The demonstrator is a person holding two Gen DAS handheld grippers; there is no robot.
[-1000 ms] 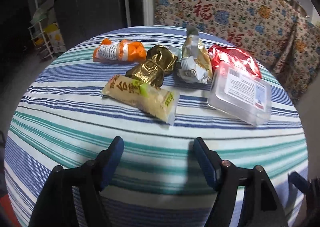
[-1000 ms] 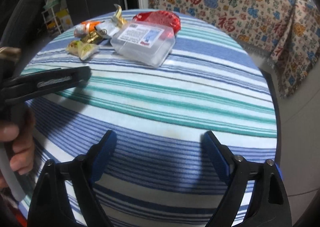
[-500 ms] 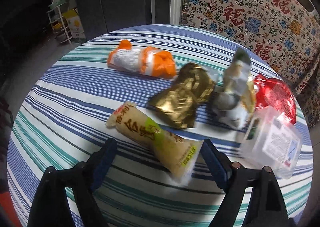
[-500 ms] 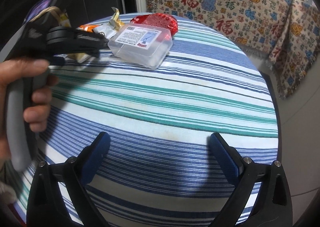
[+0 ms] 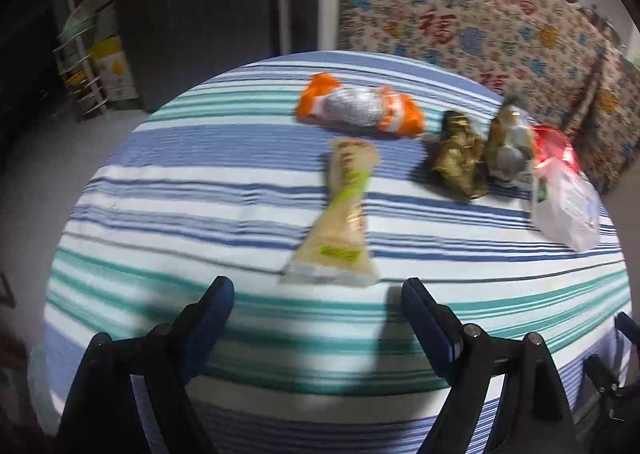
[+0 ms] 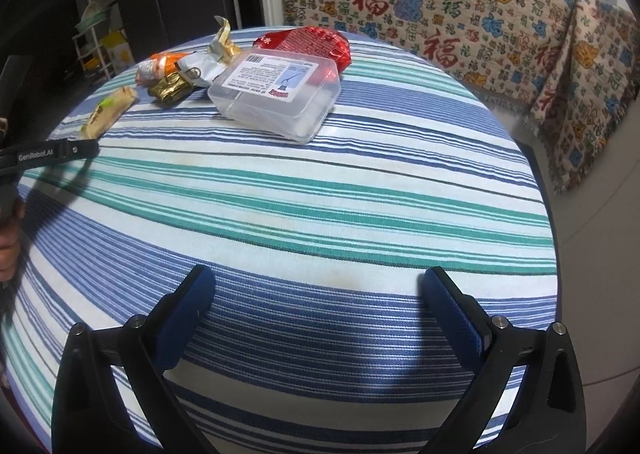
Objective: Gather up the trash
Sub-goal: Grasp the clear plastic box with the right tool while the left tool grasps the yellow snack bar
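Observation:
Trash lies on the round striped table [image 5: 180, 213]. A yellow snack wrapper [image 5: 340, 213] points its near end at my left gripper [image 5: 318, 288], which is open just short of it, with nothing between the fingers. Beyond it lie an orange wrapper [image 5: 360, 109], a gold wrapper [image 5: 458, 163], a silver-gold wrapper [image 5: 508, 149], a red bag [image 5: 556, 145] and a clear plastic box [image 5: 568, 209]. My right gripper [image 6: 319, 280] is wide open over bare cloth, well short of the clear box [image 6: 276, 93]. A finger of the left gripper [image 6: 52, 153] shows at the left edge of the right wrist view.
A couch under a patterned throw [image 6: 480, 13] stands behind and right of the table. A dark cabinet [image 5: 200, 13] and a wire rack [image 5: 88, 65] are at the back left. A hand [image 6: 8, 246] holds the left gripper's handle. The table edge drops off at right.
The left gripper has swung left along the table, so the yellow wrapper now lies lengthwise straight ahead of it. Both grippers' jaws stand wider. The right gripper has stayed in place.

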